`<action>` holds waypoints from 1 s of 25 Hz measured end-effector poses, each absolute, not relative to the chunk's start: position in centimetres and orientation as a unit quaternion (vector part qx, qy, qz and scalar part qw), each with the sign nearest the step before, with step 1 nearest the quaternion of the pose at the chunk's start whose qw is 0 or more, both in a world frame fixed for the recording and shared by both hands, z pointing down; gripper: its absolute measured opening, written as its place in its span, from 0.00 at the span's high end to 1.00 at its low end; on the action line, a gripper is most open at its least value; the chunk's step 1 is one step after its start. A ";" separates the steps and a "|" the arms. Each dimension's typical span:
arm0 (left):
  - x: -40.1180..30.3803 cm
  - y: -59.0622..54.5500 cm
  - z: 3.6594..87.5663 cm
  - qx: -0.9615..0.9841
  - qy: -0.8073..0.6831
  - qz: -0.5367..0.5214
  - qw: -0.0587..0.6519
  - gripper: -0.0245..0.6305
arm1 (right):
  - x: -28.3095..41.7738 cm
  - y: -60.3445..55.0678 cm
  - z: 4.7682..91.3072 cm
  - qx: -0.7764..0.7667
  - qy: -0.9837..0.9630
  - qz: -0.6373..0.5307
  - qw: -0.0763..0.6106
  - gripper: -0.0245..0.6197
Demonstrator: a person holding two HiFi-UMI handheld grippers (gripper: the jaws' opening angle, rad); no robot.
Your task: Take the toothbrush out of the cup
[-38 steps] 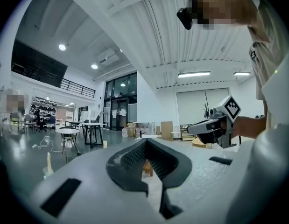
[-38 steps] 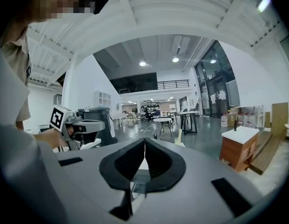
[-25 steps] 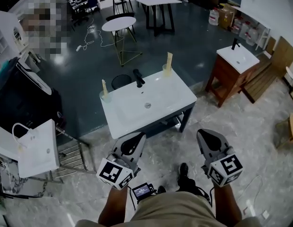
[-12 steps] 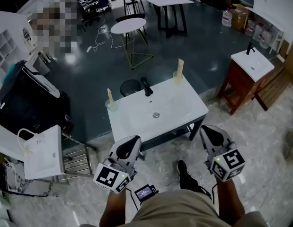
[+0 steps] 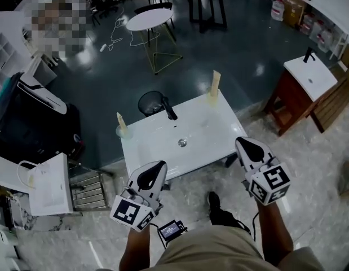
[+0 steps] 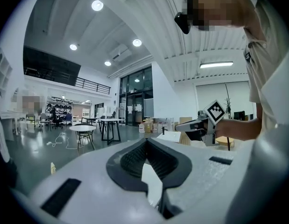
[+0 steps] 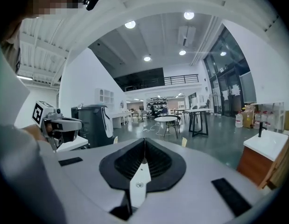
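A white sink counter [image 5: 157,148] stands in front of me with a black faucet [image 5: 167,107] at its back. One clear cup [image 5: 123,132] at its left back corner holds an upright tan toothbrush [image 5: 122,121]. A second cup [image 5: 212,99] at the right back corner holds another toothbrush [image 5: 216,80]. My left gripper [image 5: 159,166] is shut and empty, its tips at the counter's near edge. My right gripper [image 5: 239,142] is shut and empty too, beside the counter's right front corner. Both point roughly level. In their own views the left gripper [image 6: 145,141] and right gripper [image 7: 144,141] show jaws pressed together.
A black bin [image 5: 147,101] sits behind the counter. To the right is a wooden vanity [image 5: 301,95] with a white basin. At the left are a white basin on a rack [image 5: 47,182] and a dark machine [image 5: 33,117]. A round table [image 5: 147,21] stands farther back.
I have walked closer to the sink counter. Both grippers have travelled forward with me and now reach its near edge. Their jaws stay shut.
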State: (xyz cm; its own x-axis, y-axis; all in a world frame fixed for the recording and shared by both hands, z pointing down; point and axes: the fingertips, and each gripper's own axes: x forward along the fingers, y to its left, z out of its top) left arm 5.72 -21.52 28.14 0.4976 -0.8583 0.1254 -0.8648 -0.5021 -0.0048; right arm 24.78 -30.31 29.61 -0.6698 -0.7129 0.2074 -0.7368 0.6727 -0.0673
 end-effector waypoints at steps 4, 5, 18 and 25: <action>5.4 -25.9 29.7 0.854 -0.514 0.068 0.042 0.95 | 25.5 -38.5 31.2 0.406 -0.907 0.067 0.092 0.95; 5.2 -27.0 30.2 0.851 -0.518 0.071 0.048 0.95 | 25.6 -40.7 31.8 0.408 -0.906 0.068 0.095 0.95; 1.9 -36.4 39.6 0.798 -0.578 0.118 0.123 0.95 | 23.2 -63.8 46.0 0.400 -0.898 0.121 0.138 0.95; 0.5 -39.3 45.6 0.777 -0.592 0.135 0.169 0.95 | 20.8 -71.9 54.4 0.403 -0.888 0.154 0.161 0.79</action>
State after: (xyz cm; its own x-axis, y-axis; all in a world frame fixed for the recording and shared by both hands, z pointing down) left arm 0.53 -39.29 45.64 0.2634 -0.8736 0.4091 -0.9646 -0.2430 0.1022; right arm 20.79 -71.88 54.45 -0.6231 -0.6660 0.4100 -0.7654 0.6272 -0.1443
